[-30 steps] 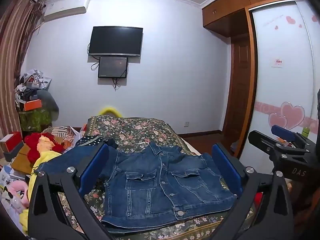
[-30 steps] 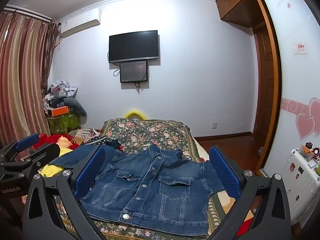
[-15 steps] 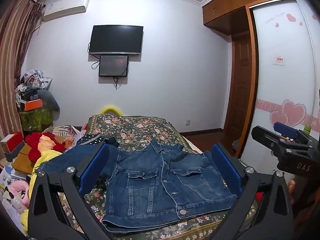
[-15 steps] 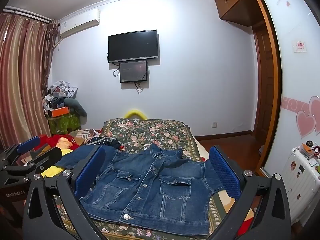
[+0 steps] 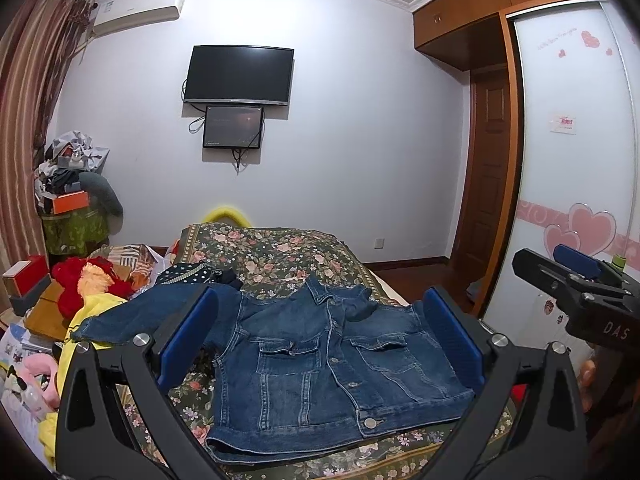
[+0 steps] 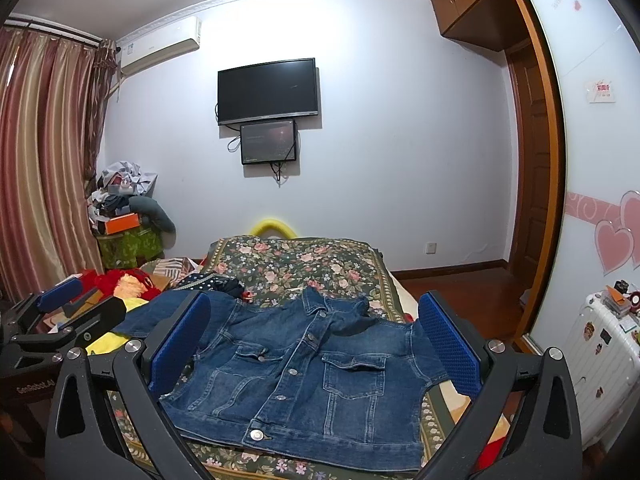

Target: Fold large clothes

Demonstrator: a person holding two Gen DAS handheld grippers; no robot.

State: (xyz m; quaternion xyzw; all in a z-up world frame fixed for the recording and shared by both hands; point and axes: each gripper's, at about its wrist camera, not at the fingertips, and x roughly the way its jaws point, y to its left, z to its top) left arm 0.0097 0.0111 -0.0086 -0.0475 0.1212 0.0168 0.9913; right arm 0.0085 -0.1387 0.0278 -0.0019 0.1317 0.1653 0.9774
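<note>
A blue denim jacket (image 5: 320,360) lies buttoned and front up on the floral bedspread (image 5: 280,252). Its left sleeve stretches out to the left; its right sleeve is folded across the chest. It also shows in the right wrist view (image 6: 312,372). My left gripper (image 5: 320,340) is open and empty, held above the near part of the jacket. My right gripper (image 6: 316,340) is open and empty too, above the jacket. Each gripper appears at the edge of the other's view, the right one (image 5: 580,300) and the left one (image 6: 60,328).
A pile of red and yellow clothes and toys (image 5: 88,288) lies left of the bed. A dark dotted garment (image 5: 192,276) sits by the jacket's left shoulder. A white suitcase (image 6: 600,360) stands at the right, by the wardrobe door (image 5: 580,160).
Both grippers have drifted slightly, so the room has shifted a little in the views. The jacket has not moved and both grippers stay open.
</note>
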